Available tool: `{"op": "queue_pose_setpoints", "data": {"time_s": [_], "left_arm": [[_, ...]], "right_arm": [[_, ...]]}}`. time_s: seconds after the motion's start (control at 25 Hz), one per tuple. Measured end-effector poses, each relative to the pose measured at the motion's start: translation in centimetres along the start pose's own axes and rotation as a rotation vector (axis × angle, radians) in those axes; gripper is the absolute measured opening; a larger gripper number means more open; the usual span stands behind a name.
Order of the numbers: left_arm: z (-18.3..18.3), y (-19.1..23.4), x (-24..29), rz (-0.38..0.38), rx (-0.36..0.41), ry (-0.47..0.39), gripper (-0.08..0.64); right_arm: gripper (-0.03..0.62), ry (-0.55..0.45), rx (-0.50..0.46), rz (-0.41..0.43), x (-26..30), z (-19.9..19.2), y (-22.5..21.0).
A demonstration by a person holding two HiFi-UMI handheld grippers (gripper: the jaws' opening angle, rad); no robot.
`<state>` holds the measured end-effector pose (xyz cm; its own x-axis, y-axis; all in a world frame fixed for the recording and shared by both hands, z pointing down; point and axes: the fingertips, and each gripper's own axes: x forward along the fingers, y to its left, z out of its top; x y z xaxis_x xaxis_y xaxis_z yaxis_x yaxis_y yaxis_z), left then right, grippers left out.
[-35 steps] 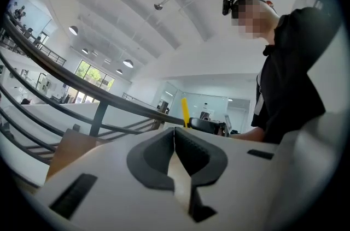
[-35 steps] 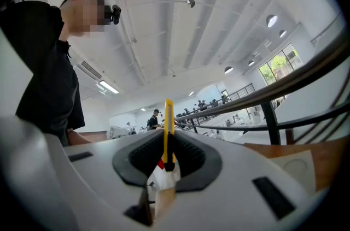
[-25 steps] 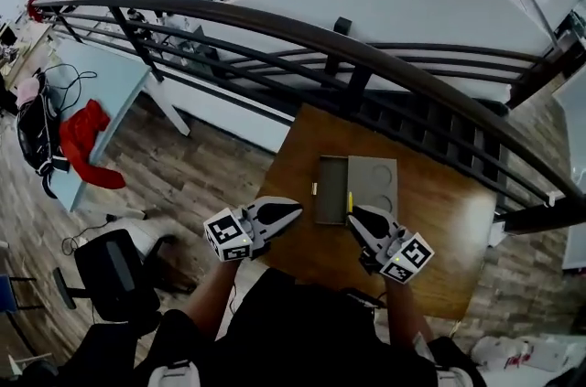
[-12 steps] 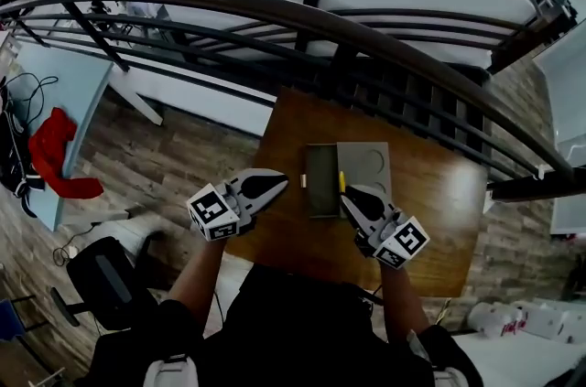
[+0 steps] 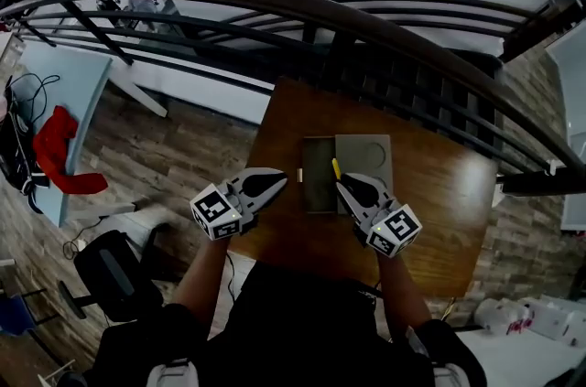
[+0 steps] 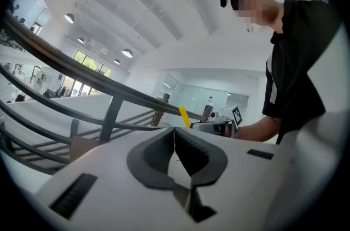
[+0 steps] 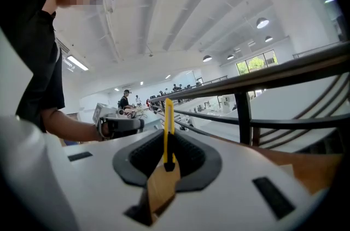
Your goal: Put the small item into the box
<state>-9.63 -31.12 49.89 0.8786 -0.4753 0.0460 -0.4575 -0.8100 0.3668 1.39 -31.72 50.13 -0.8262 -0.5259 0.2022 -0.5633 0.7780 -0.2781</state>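
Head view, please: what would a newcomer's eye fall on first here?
The bright yellow strip pinched in the right gripper, over the open grey box on the wooden table. Then the dark curved railing sweeping across beyond the table.

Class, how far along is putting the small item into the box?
Done: the right gripper is shut on the yellow item. In hand: it hovers at the edge of the open box. Left: lower it in and release. The left gripper is shut, empty.
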Motion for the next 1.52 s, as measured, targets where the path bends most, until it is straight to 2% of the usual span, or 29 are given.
{"op": "queue_pose_setpoints", "data": {"time_s": [0.44,0.72,1.52], "left_arm": [[-2.0,-0.4,1.5,-0.015,-0.002,0.035,0.017],[-3.3,-0.7,1.3,-0.023,-0.038,0.047,0.017],[-5.2,-0.2,0.0,-0.044,-0.054,0.049,0.017]], "right_arm": [[0.067,0.079,0.046,-0.104,0.2,-3.5,-2.2],[0.067,0.145,0.093,-0.164,0.8,-6.5,-3.0],[0.067,0.264,0.159,-0.264,2.9,-11.4,-4.4]]}}
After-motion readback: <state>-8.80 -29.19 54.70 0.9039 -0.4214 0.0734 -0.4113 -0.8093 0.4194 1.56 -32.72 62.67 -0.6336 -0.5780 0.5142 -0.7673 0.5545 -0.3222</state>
